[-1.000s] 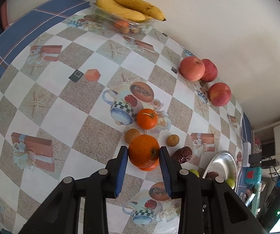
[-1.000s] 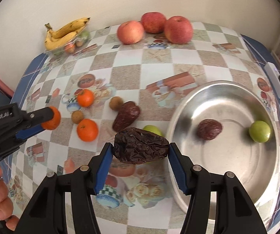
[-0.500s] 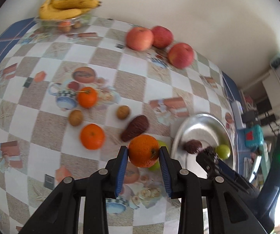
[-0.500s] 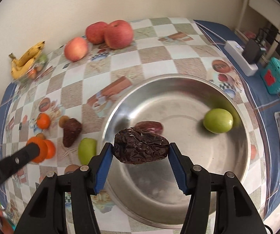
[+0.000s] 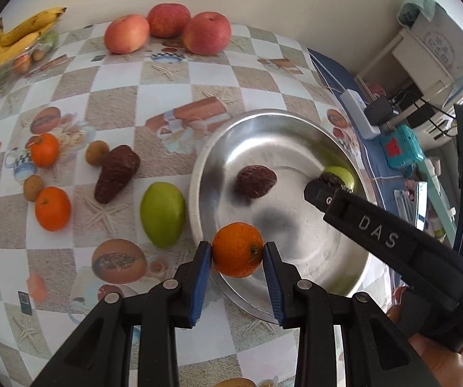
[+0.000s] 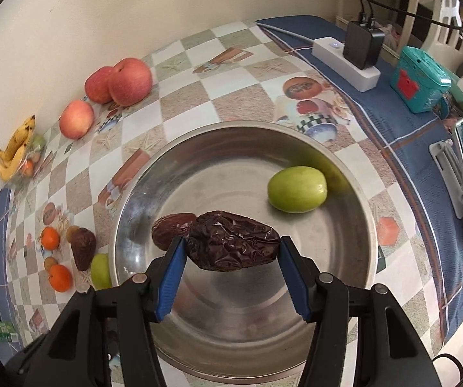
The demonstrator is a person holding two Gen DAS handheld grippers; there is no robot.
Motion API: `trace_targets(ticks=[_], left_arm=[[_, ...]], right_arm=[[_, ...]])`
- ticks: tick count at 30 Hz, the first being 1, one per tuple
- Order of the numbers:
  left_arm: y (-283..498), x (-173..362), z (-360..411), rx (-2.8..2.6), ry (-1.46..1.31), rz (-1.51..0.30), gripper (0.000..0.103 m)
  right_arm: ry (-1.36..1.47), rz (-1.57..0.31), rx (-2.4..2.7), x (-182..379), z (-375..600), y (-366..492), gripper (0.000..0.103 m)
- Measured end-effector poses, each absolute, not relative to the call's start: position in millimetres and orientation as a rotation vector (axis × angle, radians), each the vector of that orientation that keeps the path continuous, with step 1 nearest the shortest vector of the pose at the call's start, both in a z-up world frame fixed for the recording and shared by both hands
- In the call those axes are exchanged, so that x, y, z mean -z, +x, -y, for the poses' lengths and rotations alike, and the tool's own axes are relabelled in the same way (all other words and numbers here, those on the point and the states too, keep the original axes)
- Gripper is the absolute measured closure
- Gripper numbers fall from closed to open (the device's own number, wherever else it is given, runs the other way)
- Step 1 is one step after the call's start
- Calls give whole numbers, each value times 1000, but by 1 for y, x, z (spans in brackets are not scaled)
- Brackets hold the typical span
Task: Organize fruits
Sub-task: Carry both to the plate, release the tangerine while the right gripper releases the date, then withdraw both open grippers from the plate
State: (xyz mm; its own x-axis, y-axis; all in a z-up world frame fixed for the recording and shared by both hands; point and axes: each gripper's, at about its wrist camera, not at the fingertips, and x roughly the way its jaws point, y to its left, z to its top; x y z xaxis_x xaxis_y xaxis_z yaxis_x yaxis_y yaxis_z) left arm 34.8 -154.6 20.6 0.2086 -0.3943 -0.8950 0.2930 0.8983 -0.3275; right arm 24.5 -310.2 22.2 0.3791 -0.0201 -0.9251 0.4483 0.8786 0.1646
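My left gripper (image 5: 237, 253) is shut on an orange (image 5: 237, 249) and holds it over the near left rim of the steel bowl (image 5: 199, 174). My right gripper (image 6: 233, 248) is shut on a wrinkled dark date (image 6: 233, 240) and holds it above the bowl's (image 6: 354, 174) inside. In the bowl lie another dark date (image 6: 168, 225) and a green fruit (image 6: 296, 189). The right gripper also shows in the left wrist view (image 5: 320, 188), reaching over the bowl from the right.
On the checkered cloth left of the bowl lie a green fruit (image 5: 162, 214), a dark date (image 5: 115, 172), two oranges (image 5: 52, 208), and two small brown fruits (image 5: 96, 152). Three apples (image 5: 166, 32) and bananas (image 5: 21, 37) sit by the wall. A power strip (image 6: 344, 59) lies at right.
Both grippers have moved right, toward and over the steel bowl, each still holding its fruit. The right gripper now hangs deeper over the bowl's middle.
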Motion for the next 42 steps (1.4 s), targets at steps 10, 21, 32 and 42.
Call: trace_targets(ticks=[10,21,32,42], left_arm=[[32,-22,163,503,-56,-1247,58],[35,-18,158,456,-52,-1251,45],[40,-18,148,379,-34,-1225,17],[47,-25,127,245,25,-1118,0]], right_arm=[[424,-1165,328,-20,310,26,43],[422,-1175,343,-17,313,25,37],[413,-1175,356,-16,312,25,26],[366,-1096,337,-24,304,28,14]])
